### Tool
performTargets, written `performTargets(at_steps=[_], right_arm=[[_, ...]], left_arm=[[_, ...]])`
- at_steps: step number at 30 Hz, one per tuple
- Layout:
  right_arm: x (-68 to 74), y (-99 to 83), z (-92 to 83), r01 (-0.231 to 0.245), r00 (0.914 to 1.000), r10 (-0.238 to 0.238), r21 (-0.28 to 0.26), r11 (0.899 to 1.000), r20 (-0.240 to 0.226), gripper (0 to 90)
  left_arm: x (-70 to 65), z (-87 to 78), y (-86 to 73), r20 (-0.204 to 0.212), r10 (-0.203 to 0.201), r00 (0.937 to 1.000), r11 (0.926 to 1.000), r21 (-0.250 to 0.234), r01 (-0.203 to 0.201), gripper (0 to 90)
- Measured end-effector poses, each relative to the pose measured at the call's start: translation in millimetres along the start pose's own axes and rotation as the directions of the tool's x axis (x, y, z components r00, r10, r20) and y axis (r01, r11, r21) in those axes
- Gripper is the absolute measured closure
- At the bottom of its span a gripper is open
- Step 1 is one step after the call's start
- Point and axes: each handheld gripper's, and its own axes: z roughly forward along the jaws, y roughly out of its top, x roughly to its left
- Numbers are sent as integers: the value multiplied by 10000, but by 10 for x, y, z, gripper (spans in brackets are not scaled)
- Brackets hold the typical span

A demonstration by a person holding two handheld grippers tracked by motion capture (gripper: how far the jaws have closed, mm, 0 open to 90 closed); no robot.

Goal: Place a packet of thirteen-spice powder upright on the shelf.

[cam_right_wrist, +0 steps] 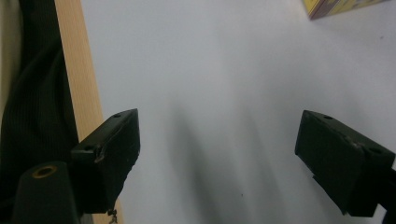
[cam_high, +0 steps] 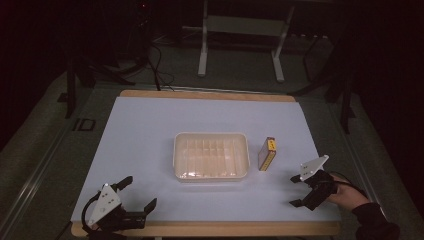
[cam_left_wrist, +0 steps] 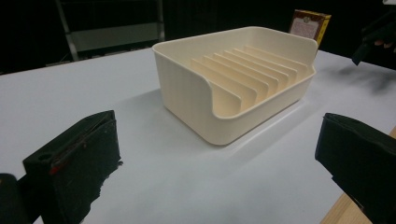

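Observation:
A cream plastic tray [cam_high: 211, 172] with ribbed dividers sits at the middle of the white table; the left gripper view looks into the tray [cam_left_wrist: 187, 88] from its near corner. A small yellow-and-brown box [cam_high: 267, 153] stands on its edge just right of the tray, and its top shows behind the tray as the box [cam_left_wrist: 310, 24]; a corner of the box [cam_right_wrist: 343, 5] shows at the upper right. My left gripper [cam_high: 136, 192] rests open at the table's front left corner, with nothing between its jaws. My right gripper [cam_high: 295, 190] is open near the front right, right of the box, holding nothing.
The white mat [cam_high: 150, 130] covers a wooden table whose front edge [cam_high: 210, 229] shows as a tan strip. Beyond the far edge a metal stand [cam_high: 240, 30] and cables [cam_high: 160, 70] lie on the dark floor. A dark sleeve [cam_high: 375, 220] enters at the bottom right.

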Motion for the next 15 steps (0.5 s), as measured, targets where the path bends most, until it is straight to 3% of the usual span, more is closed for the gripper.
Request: performTargets(at_steps=[4, 8, 15], right_arm=[[1, 67, 5, 174, 9997, -194, 1174, 9929, 154, 141], [-6, 136, 20, 290, 9992, -348, 2384, 9707, 201, 141], [33, 347, 11, 461, 9989, -451, 3585, 9324, -112, 142]], left_arm=[[0, 3, -1, 3, -4, 10000, 10000, 41, 4, 1], [-12, 7, 2, 54, 51, 10000, 10000, 4, -52, 1], [-23, 6, 7, 74, 187, 9998, 9998, 19, -187, 1]])
